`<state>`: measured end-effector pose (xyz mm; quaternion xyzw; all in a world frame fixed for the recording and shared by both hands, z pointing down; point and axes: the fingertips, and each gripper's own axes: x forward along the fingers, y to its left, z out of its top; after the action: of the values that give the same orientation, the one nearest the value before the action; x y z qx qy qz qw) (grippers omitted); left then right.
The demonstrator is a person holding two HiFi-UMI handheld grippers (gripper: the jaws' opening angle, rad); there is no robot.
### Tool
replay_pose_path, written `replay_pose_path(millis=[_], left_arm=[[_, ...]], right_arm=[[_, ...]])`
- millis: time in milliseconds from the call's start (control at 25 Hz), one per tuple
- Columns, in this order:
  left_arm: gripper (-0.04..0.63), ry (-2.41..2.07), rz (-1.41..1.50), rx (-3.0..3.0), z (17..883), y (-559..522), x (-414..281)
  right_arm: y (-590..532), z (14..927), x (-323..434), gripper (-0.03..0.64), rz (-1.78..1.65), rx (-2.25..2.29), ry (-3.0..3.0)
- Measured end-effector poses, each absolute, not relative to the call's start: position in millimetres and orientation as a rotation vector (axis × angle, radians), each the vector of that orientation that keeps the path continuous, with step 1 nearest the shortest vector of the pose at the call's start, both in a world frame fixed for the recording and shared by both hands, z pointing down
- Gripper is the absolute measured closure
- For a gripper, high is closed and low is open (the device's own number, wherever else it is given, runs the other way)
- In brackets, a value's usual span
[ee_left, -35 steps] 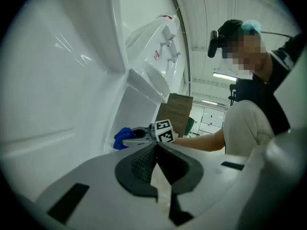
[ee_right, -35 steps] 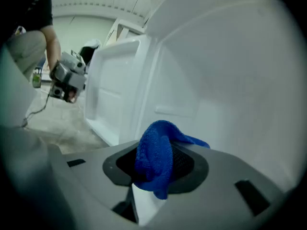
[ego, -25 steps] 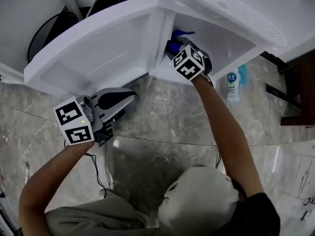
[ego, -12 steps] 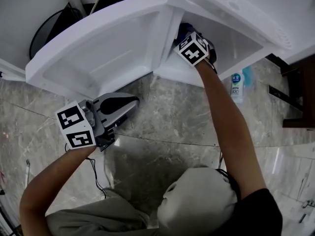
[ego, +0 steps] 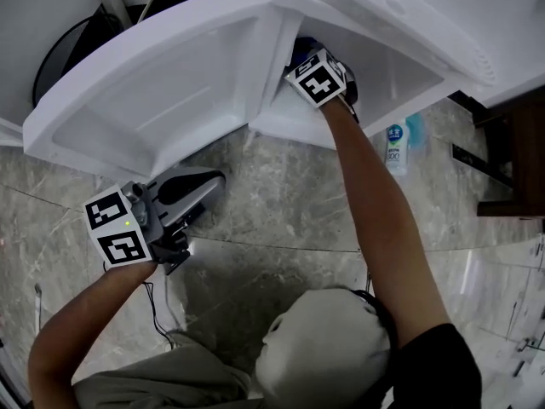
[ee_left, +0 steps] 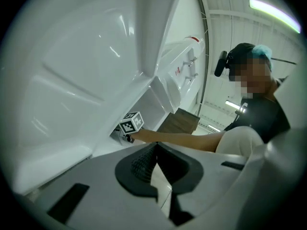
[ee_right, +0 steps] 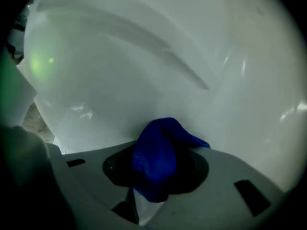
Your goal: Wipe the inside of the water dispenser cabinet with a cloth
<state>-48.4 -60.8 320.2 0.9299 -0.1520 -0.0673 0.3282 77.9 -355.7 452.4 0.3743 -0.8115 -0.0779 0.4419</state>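
Note:
The white water dispenser cabinet (ego: 400, 66) stands open, its door (ego: 153, 83) swung out to the left. My right gripper (ego: 308, 60) reaches inside the opening, with only its marker cube and body showing in the head view. In the right gripper view my right gripper (ee_right: 156, 170) is shut on a blue cloth (ee_right: 156, 155), which lies against the cabinet's white inner wall (ee_right: 144, 56). My left gripper (ego: 215, 181) hovers over the floor below the door, shut and empty. In the left gripper view my left gripper (ee_left: 154, 163) points along the door (ee_left: 72, 71).
A white bottle (ego: 394, 148) with a blue label stands on the marble floor right of the cabinet, a pale blue item (ego: 415, 129) beside it. Dark wooden furniture (ego: 511, 160) is at the right edge. A black round object (ego: 60, 54) sits behind the door. Cables (ego: 170, 313) trail under my left arm.
My right gripper has pushed deeper into the cabinet and a little leftward with the cloth. My left gripper has drifted slightly down and left, still shut.

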Motion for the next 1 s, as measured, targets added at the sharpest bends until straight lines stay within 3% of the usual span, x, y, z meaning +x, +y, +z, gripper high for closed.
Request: replay_pose_path(millis=[240,480,720,1000], left_arm=[[0.588,-0.389,-0.176,2.442,315,-59,-44],[0.589,-0.378,-0.134,2.432,324,-54,-40],[0.589,-0.345,-0.111,2.425,329,-49,-31],[0.589,-0.348,-0.123,2.429,325,-50,-35]], right_arm=[[-345,428,86,0.495,-0.148,1.202,-2.229],[-302,321,107,0.495,-0.183,1.693,-2.713],[-263,206,89,0.494,-0.383,1.854,-3.038],[-268,199,91,0.494,-0.336,1.897,-3.064]])
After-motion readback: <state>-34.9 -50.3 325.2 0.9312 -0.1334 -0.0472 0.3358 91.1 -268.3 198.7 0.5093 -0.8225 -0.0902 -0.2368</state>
